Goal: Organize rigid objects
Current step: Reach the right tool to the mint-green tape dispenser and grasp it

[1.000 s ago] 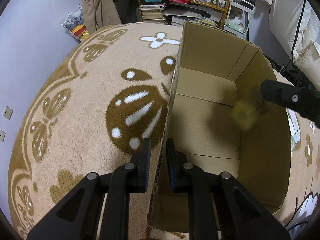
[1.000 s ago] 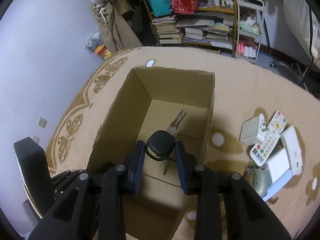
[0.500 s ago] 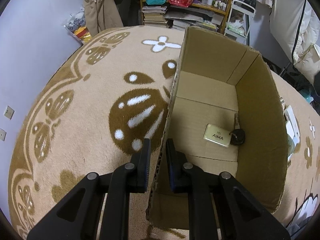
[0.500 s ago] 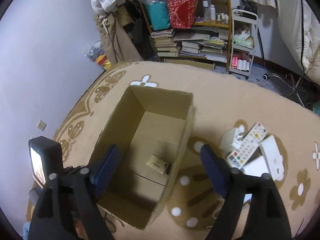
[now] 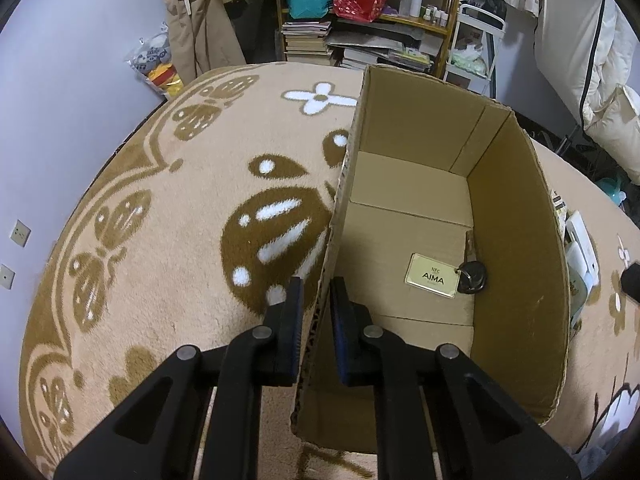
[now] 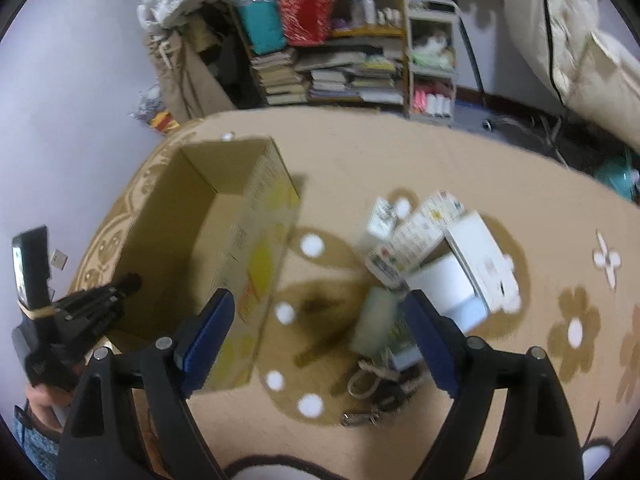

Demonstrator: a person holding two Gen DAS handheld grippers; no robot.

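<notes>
So the cardboard box [image 5: 516, 240] sits open-topped on the patterned rug [image 5: 168, 208], and that's the anchor for everything here. On the box floor, close to its right-hand wall, lies a black key [image 5: 472, 274] ringed to a gold tag [image 5: 432, 276] that reads AIMA. They're touching, tag just left of the key head.

The left claw [image 5: 316, 300] is clamped tight on the box's left wall, one pad outside against the rug side, the other inside the box, cardboard edge pinched between them.

The right claw [image 6: 320, 340] is out past the box's right wall, over the rug, and its jaws have just been opening; they now stand wide with nothing held between them. The shot is blurry.

Further right of the box there's a pile on the rug: a white remote control [image 6: 416, 236] with coloured buttons, a couple of white boxy devices [image 6: 480, 260], and nearer the camera a looped cord [image 6: 372, 376] and a metal clip [image 6: 356, 418].

Behind the box, a crowded bookshelf [image 5: 360, 40] stands against the wall.
</notes>
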